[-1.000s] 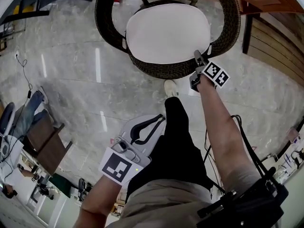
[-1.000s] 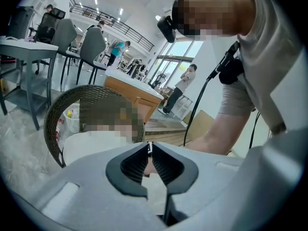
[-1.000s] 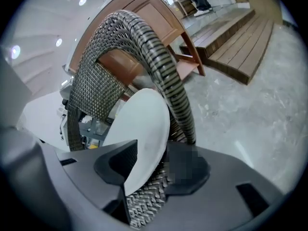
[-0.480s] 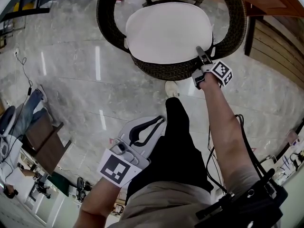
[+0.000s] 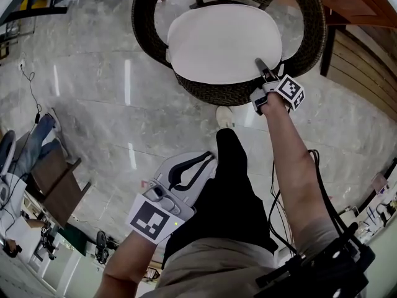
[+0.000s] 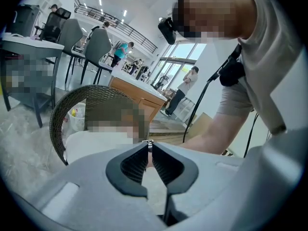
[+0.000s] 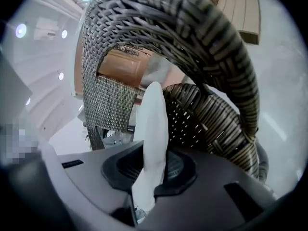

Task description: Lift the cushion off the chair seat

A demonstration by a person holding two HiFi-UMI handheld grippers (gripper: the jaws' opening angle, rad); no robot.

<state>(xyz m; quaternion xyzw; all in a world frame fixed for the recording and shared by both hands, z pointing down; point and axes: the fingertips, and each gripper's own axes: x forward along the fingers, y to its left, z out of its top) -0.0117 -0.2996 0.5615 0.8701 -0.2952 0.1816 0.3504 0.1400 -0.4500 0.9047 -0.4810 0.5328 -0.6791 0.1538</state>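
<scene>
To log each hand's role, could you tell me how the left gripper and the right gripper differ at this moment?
The right gripper reaches out to the chair; the left gripper sits near the person's leg. The right gripper's fingers, which have just been closing, pinch the edge of the cushion; the left gripper's fingers are shut on nothing. Both carry a marker cube.

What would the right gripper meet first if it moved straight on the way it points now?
The white cushion: the jaws of the right gripper have just been closing on its edge, so it would push deeper along it. Beyond, probably the wicker chair; depth is unclear.
</scene>
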